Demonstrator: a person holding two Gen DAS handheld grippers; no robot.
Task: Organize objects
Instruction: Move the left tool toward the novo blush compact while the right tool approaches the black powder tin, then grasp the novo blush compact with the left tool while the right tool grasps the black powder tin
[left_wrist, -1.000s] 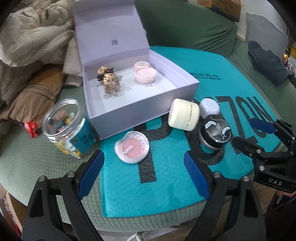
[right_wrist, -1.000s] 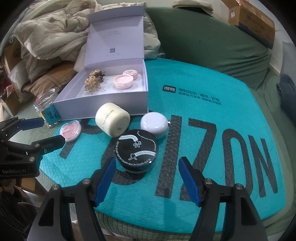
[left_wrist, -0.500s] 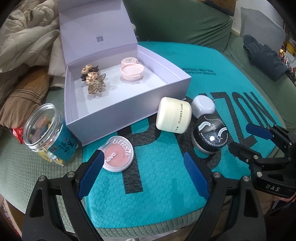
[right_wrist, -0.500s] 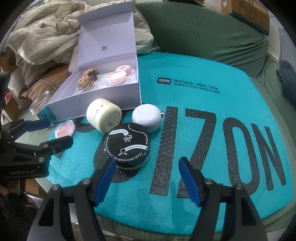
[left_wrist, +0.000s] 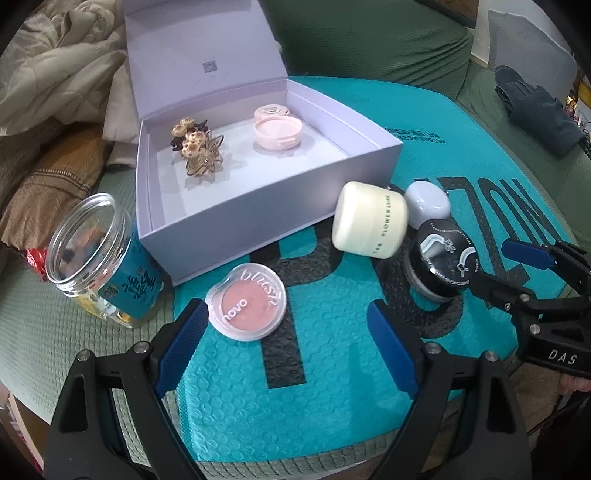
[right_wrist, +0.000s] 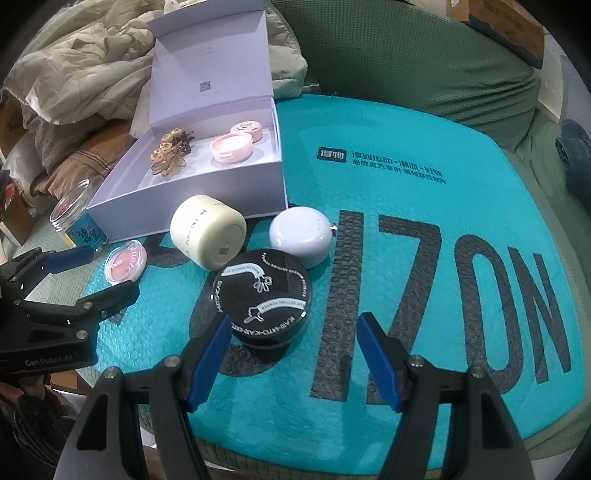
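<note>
Looking through the left wrist view, I have the blush compact (left_wrist: 246, 301) low and left of centre, flat on the teal bubble mailer (left_wrist: 332, 387), just beyond my left gripper (left_wrist: 284, 339). Its jaws stand wide apart with nothing between them. I judge the compact light, rigid and slick: a clear plastic disc, thin enough that I would have to pinch it across its rim, low against the mat.

In the right wrist view the black powder jar (right_wrist: 264, 299) sits at centre, just ahead of my right gripper (right_wrist: 291, 356), whose blue pads are spread and empty. The jar looks stiff, and its smooth round wall is the place to take hold. The cream jar (right_wrist: 208, 230) lies on its side and touches the lilac box (right_wrist: 207, 206); I expect it to roll. A small pale round case (right_wrist: 301, 234) rests beside it.

The box, upper centre, stands open and already holds a pink compact (left_wrist: 277, 130) and hair clips (left_wrist: 195, 149). The mailer is cushioned and dimpled, lying on a green ribbed sofa cover (left_wrist: 55, 350). A glass jar (left_wrist: 99, 266) stands at left, with rumpled bedding (left_wrist: 62, 62) in the upper left.
</note>
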